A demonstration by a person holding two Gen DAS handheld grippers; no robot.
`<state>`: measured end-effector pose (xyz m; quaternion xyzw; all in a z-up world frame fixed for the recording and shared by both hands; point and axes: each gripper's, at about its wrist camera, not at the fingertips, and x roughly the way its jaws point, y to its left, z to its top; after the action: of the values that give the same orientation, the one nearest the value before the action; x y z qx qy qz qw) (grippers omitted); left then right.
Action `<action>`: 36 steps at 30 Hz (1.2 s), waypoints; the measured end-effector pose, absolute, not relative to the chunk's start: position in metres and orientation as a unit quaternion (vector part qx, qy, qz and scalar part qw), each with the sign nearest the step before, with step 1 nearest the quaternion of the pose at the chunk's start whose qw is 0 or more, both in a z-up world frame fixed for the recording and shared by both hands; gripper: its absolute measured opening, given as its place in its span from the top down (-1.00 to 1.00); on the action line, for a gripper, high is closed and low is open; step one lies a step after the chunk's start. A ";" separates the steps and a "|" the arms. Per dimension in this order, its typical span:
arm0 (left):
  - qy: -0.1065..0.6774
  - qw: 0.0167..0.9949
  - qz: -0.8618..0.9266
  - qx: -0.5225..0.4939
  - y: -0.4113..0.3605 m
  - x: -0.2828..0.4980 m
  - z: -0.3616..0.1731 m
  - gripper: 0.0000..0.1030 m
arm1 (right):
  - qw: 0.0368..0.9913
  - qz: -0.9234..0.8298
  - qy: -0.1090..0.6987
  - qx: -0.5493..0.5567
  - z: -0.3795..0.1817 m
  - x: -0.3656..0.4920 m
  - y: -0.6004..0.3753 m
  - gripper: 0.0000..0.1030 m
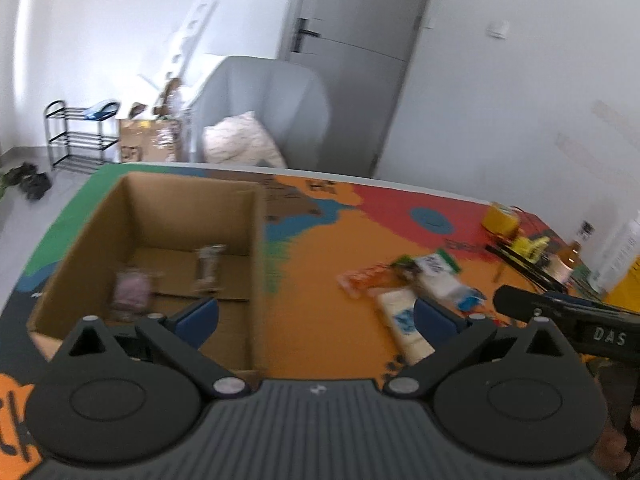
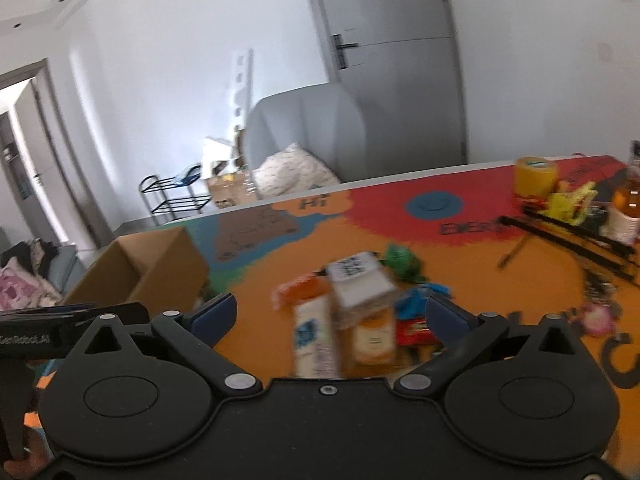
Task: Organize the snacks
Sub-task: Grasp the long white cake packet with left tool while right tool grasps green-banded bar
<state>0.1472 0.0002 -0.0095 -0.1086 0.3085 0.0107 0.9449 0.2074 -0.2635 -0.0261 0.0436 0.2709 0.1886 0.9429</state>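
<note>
An open cardboard box [image 1: 256, 240] stands on the colourful table mat [image 1: 320, 248], left in the left wrist view. Two blurred snack packets lie inside it, a pinkish one [image 1: 132, 292] and a pale one [image 1: 208, 266]. My left gripper [image 1: 316, 316] hangs open and empty over the box's near right corner. To its right lies a pile of snacks [image 1: 416, 280]. In the right wrist view my right gripper [image 2: 332, 316] is open and empty just above that pile: a white box [image 2: 358, 280], a pale long pack [image 2: 312, 332], an orange packet [image 2: 300, 290] and a red pack [image 2: 414, 330].
At the table's far right are a yellow tape roll [image 2: 534, 176], an orange-filled bottle [image 2: 628, 196], black rods [image 2: 580, 236] and a pink object [image 2: 596, 316]. A grey armchair [image 1: 264, 108] with a cushion stands beyond the far edge. The box [image 2: 152, 268] is left of the pile.
</note>
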 end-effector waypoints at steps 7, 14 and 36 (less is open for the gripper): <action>0.321 0.943 -0.024 -0.083 -0.035 0.159 -0.017 -1.00 | 0.947 0.138 0.285 0.050 -0.035 0.210 -0.303 -0.99; 0.342 0.935 -0.047 -0.080 -0.054 0.164 -0.029 -1.00 | 0.944 0.118 0.303 0.063 -0.049 0.211 -0.327 -0.99; 0.372 0.922 -0.061 -0.086 -0.098 0.210 -0.078 -0.58 | 0.921 0.134 0.351 0.099 -0.095 0.236 -0.358 -0.55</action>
<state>0.2095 -0.0984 -0.0780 -0.0860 0.3724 -0.0614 0.9220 0.2358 -0.3581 -0.0947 0.0990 0.3514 0.1345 0.9212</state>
